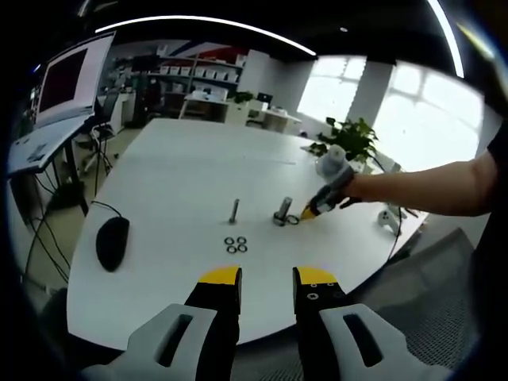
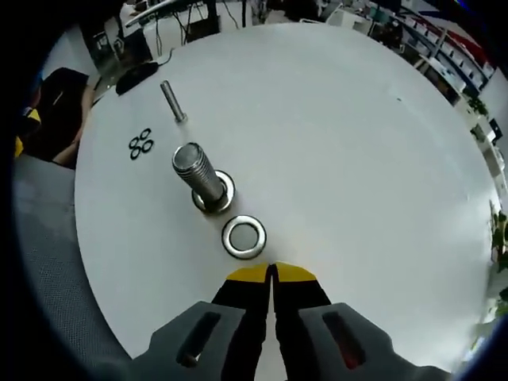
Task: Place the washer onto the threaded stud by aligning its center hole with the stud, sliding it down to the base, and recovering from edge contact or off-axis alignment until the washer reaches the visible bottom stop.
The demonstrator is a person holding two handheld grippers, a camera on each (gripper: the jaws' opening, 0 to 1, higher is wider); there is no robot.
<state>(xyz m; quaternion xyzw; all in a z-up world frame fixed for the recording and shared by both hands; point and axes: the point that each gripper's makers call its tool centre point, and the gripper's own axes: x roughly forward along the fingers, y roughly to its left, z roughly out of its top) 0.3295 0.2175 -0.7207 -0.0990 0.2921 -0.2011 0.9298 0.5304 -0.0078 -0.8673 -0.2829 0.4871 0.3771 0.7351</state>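
A thick threaded stud (image 2: 198, 173) stands on the white table (image 2: 357, 143) with a washer (image 2: 225, 193) around its base. A second, loose washer (image 2: 244, 237) lies flat just in front of my right gripper (image 2: 272, 272), whose yellow-tipped jaws are shut together with nothing between them. In the left gripper view the stud (image 1: 283, 210) and loose washer (image 1: 293, 220) sit mid-table, with the right gripper (image 1: 315, 209) right beside them, held by a person's arm. My left gripper (image 1: 267, 277) hangs back near the table's edge, open and holding nothing.
A thin bolt (image 2: 172, 101) stands upright beyond the stud, with a cluster of small dark rings (image 2: 140, 145) nearby. A black mouse (image 1: 112, 242) lies at the left of the table. A potted plant (image 1: 351, 136) stands at the far side, a monitor (image 1: 70, 79) off to the left.
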